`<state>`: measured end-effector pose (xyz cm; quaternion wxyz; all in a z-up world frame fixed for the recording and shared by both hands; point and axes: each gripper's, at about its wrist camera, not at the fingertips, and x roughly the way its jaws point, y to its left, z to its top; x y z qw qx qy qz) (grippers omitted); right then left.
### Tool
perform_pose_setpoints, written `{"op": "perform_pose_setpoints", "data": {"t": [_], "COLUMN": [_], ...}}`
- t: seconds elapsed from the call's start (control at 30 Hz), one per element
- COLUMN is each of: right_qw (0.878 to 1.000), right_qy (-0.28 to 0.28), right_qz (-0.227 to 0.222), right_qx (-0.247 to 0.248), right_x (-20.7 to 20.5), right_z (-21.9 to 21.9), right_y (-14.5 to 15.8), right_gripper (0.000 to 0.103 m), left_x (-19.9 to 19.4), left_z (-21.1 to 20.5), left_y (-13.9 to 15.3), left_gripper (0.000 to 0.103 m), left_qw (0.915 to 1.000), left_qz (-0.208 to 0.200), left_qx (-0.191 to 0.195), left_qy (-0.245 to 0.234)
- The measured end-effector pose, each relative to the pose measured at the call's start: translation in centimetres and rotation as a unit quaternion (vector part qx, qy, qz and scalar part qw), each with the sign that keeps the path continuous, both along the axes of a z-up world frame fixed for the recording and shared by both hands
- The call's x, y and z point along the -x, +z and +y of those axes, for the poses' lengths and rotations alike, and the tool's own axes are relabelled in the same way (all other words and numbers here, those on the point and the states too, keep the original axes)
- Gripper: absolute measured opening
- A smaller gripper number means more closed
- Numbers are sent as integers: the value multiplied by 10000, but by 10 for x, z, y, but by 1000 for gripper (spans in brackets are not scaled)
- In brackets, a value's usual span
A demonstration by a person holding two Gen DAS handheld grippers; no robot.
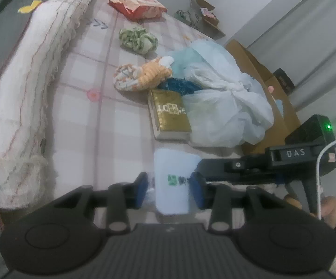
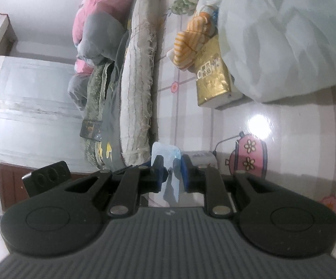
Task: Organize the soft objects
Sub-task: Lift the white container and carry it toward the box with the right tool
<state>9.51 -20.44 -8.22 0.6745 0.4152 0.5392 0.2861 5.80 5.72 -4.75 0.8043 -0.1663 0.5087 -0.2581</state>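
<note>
Nearest the left wrist lens: left gripper [image 1: 169, 189], jaws partly apart, blue pads either side of a pale blue tissue packet [image 1: 173, 181] with a green logo; whether the pads press on it, cannot tell. Right gripper [image 2: 171, 174] nearly closed, pinching a thin edge of the same packet [image 2: 166, 160]; seen from the left view coming in from the right side [image 1: 237, 167]. Packet low over the pink checked sheet [image 1: 84, 116]. Farther back: gold box [image 1: 170, 114] touching a white plastic bag [image 1: 226, 107], orange striped cloth [image 1: 151, 72], floral cloth bundle [image 1: 124, 78], green patterned cloth [image 1: 137, 38], red snack bag [image 1: 137, 3]. Along the left edge, a frayed white rolled blanket [image 1: 28, 88].
</note>
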Motion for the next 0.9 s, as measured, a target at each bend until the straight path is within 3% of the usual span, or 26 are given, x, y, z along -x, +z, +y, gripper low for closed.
{"op": "perform_pose_setpoints", "data": {"t": [0.23, 0.43, 0.67, 0.9], "right_qw": [9999, 9996, 9966, 9854], "right_qy": [-104, -103, -346, -994], "right_qz": [18, -251, -747, -1375], "right_qx": [-85, -49, -61, 112], "right_x": [7, 9, 7, 3], "right_z": [-1, 1, -21, -91], "right_y": [-5, 11, 51, 112], "right_gripper": [16, 16, 16, 16], "left_x": [3, 6, -6, -38], "left_z": [9, 2, -28, -110], "left_y": [-4, 12, 57, 114], "left_gripper": [31, 30, 30, 30], "left_qw": [9993, 9995, 9988, 9929], "left_qz": [124, -1, -463, -1082], "left_qx": [225, 126, 126, 117], "left_qy": [273, 306, 110, -485]}}
